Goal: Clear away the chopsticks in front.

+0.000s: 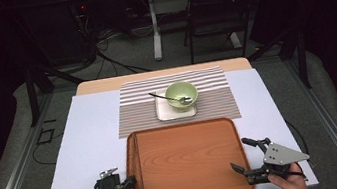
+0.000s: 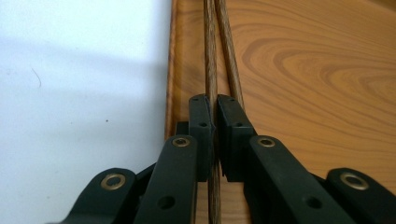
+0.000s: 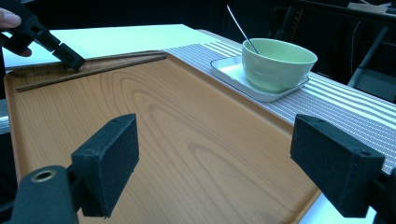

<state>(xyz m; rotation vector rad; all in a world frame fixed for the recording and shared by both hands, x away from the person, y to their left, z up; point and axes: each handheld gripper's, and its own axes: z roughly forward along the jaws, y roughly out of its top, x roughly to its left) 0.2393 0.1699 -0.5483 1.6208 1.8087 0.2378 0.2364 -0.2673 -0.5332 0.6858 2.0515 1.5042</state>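
Observation:
Two dark wooden chopsticks [image 2: 211, 56] lie side by side along the left rim of a wooden tray [image 1: 187, 162]. My left gripper [image 2: 215, 100] is shut on the left chopstick, which runs between its pads; the second chopstick [image 2: 229, 60] passes under the right pad. From above, the left gripper [image 1: 129, 183] sits at the tray's near left corner, held by a hand. My right gripper [image 1: 239, 153] stands open at the tray's near right corner. Its pads [image 3: 106, 163] are wide apart over bare tray [image 3: 187, 140], with nothing between them. The left gripper [image 3: 70, 58] touches the chopsticks [image 3: 107, 65] across the tray.
A green bowl [image 1: 182, 95] with a metal spoon [image 1: 164, 96] in it stands on a white square plate [image 1: 165, 111]. The plate rests on a striped placemat [image 1: 218, 99] beyond the tray. A white sheet [image 1: 94, 151] covers the table. A chair and table legs stand farther back.

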